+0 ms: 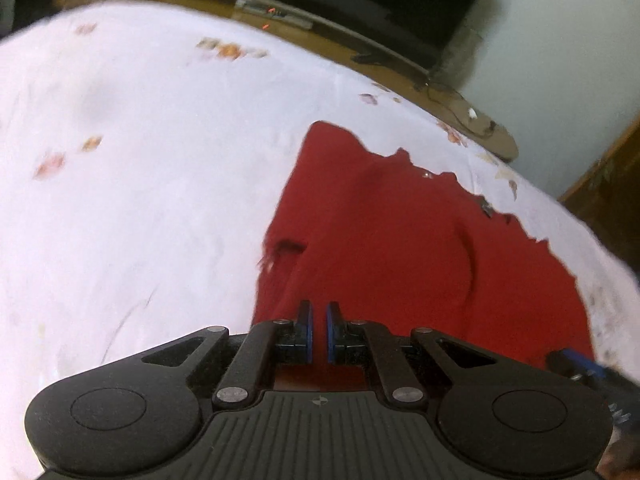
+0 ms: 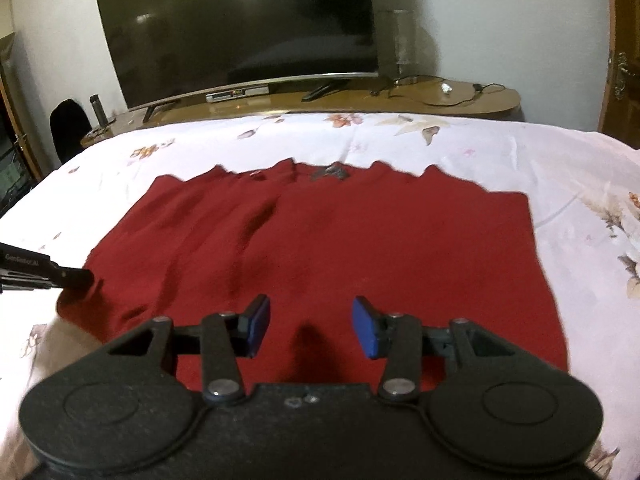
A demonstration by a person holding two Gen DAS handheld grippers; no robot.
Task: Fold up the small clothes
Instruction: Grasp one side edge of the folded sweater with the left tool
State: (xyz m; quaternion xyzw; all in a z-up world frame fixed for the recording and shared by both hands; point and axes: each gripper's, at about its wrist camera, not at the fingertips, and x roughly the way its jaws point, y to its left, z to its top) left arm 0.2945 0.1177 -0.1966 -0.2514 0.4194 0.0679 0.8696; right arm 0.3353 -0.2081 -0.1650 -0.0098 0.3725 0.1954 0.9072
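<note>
A dark red garment (image 2: 340, 248) lies spread flat on the bed, its jagged far edge toward the TV. In the left wrist view the red garment (image 1: 400, 260) fills the right half. My left gripper (image 1: 318, 306) sits at its left edge, the blue pads nearly together with red cloth pinched between them. From the right wrist view the left gripper (image 2: 76, 276) grips the garment's bunched left corner. My right gripper (image 2: 310, 312) hovers over the near edge with its pads wide apart and nothing pressed between them.
The bed wears a white flowered sheet (image 2: 560, 152), also visible as the sheet (image 1: 140, 160) on the left. Beyond the far edge stands a wooden sideboard (image 2: 460, 98) with cables and a large dark TV (image 2: 240, 28). A wooden door (image 2: 624, 80) is at right.
</note>
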